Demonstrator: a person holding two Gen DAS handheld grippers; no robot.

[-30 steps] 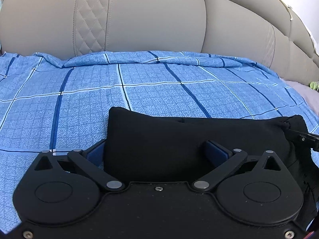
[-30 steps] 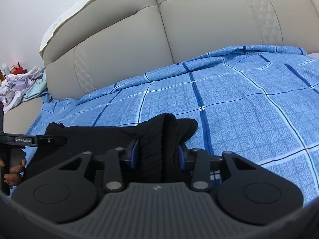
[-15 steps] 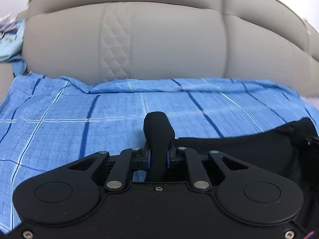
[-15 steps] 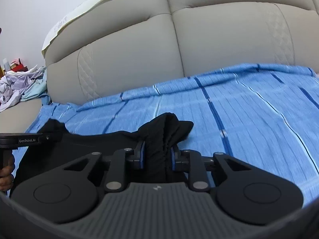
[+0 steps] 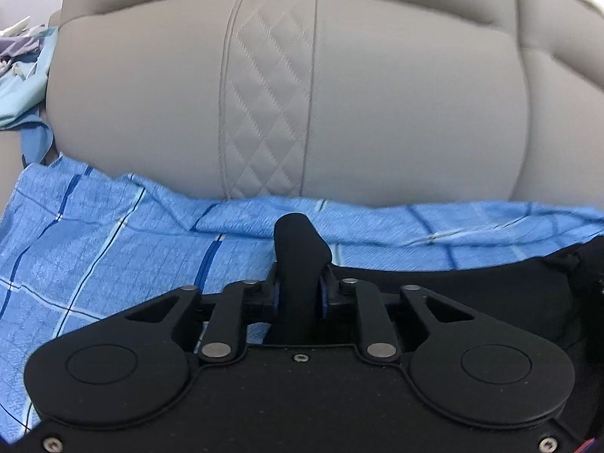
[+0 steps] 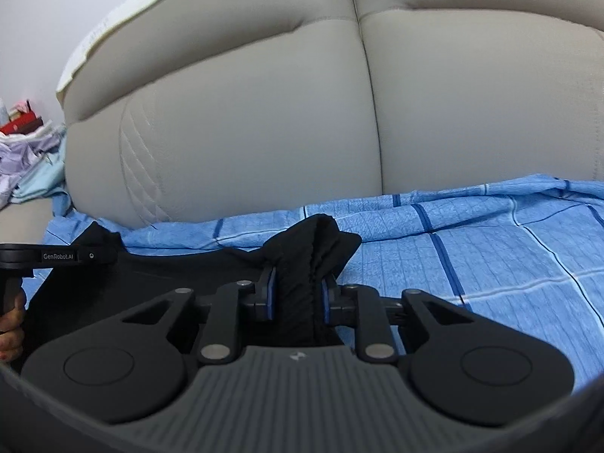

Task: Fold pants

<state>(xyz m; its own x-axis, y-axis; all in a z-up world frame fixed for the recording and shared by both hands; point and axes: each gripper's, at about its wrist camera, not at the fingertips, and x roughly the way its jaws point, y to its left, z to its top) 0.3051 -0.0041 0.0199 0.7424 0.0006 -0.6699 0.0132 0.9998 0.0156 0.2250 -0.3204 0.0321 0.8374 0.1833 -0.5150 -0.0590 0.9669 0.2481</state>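
Left gripper [image 5: 298, 294], low centre of its own view, is clamped on a bunched fold of the black pants [image 5: 472, 290], its blue-padded fingers [image 5: 276, 294] pressed against the cloth on either side. Right gripper [image 6: 296, 294], likewise low centre, is closed on another gathered ridge of the same garment [image 6: 181, 271], which rises above the pads in a rumpled peak (a stitched seam shows along the ridge). Between the two grips the fabric is matte, dark and stretched across the blue checked sheet [image 5: 94, 249], filling the lower right of the left view and the lower left of the right view.

Only the right view shows the other tool from outside, at the left edge, with a hand [image 6: 11, 324] on its handle. Beyond the sheet stands a beige cushioned backrest [image 5: 396, 105]; loose clothing [image 6: 22, 166] lies at mid-left.
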